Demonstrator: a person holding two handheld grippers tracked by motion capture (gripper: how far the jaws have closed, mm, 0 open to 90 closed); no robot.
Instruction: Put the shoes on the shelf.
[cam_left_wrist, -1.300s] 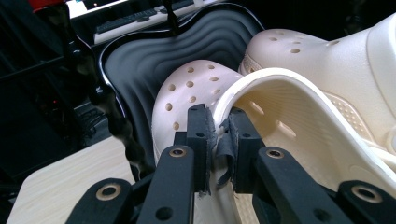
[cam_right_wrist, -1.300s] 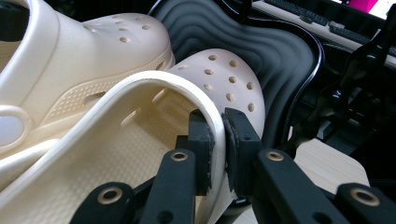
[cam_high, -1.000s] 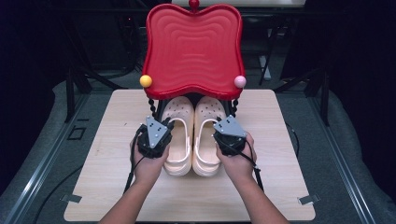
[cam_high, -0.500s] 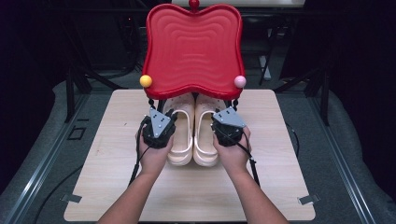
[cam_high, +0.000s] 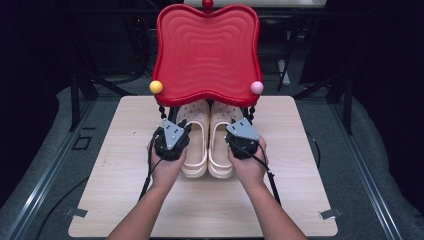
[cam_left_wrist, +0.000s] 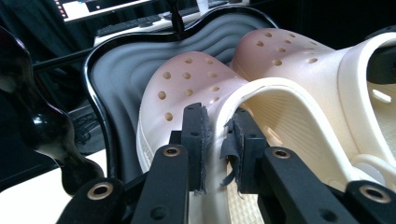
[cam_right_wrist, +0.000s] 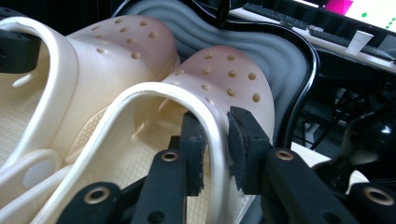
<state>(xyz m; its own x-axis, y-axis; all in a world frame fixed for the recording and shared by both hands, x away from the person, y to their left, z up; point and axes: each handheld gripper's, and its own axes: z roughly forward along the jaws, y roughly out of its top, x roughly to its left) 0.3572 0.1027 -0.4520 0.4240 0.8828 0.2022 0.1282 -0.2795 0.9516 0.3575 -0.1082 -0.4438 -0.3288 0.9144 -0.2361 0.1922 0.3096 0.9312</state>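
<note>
Two cream clogs lie side by side on the table, their toes under a raised red tray (cam_high: 207, 50). My left gripper (cam_high: 181, 127) straddles the outer rim of the left clog (cam_high: 196, 145). In the left gripper view the pads (cam_left_wrist: 198, 140) stand on either side of that rim (cam_left_wrist: 261, 86), slightly off it. My right gripper (cam_high: 235, 126) straddles the outer rim of the right clog (cam_high: 222, 145); the right gripper view shows a small gap beside its pads (cam_right_wrist: 240, 144). Both sets of jaws have just been opening, with the rims still between them.
The red tray stands on beaded black posts, with a yellow ball (cam_high: 156, 87) and a pink ball (cam_high: 257, 87) at its front corners. Its grey underside (cam_left_wrist: 116, 74) rises behind the clog toes. The wooden table (cam_high: 130, 200) spreads out around the hands, with dark floor beyond its edges.
Both clogs have shifted a little farther under the red tray along with the grippers. The hands rose slightly half a second ago and have come back down.
</note>
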